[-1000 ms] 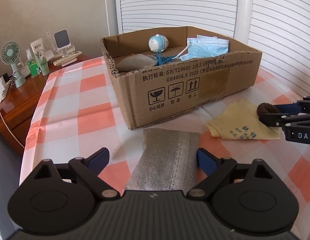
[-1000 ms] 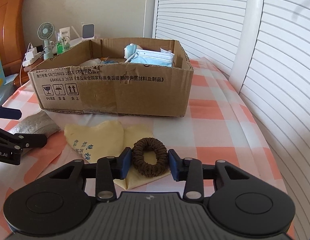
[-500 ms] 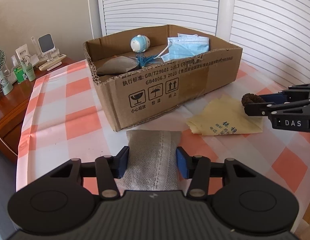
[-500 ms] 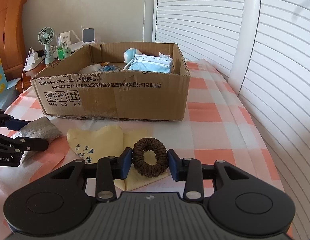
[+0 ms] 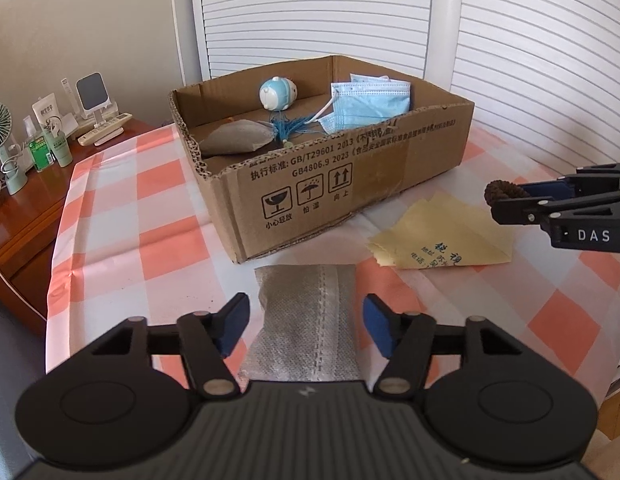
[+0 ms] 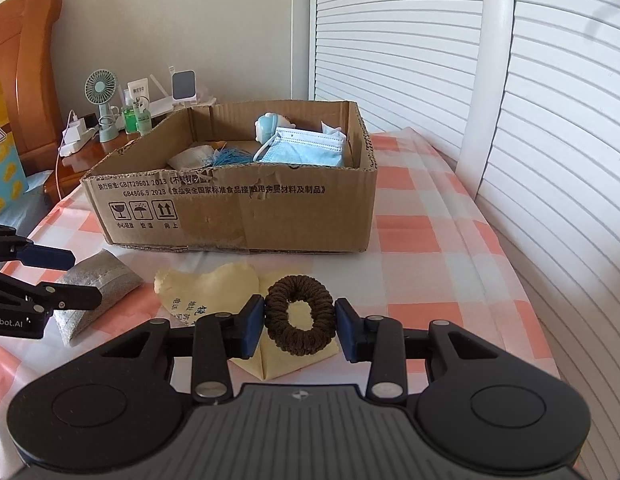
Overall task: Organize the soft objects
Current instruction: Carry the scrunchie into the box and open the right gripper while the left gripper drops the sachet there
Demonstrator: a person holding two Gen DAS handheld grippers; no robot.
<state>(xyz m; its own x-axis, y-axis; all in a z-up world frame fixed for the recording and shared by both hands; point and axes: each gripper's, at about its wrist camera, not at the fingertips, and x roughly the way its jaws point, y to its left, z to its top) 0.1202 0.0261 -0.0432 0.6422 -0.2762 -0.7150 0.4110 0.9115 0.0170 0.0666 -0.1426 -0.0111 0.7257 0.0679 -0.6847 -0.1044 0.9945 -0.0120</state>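
You have two grey pouches: one in the cardboard box (image 5: 350,184), one (image 5: 310,320) on the table (image 5: 110,240) between your left gripper (image 5: 306,322), whose jaws have spread off it since half a second ago. Your right gripper (image 6: 300,326) still pinches the one brown scrunchie (image 6: 300,314) above the yellow cloth (image 5: 442,236).
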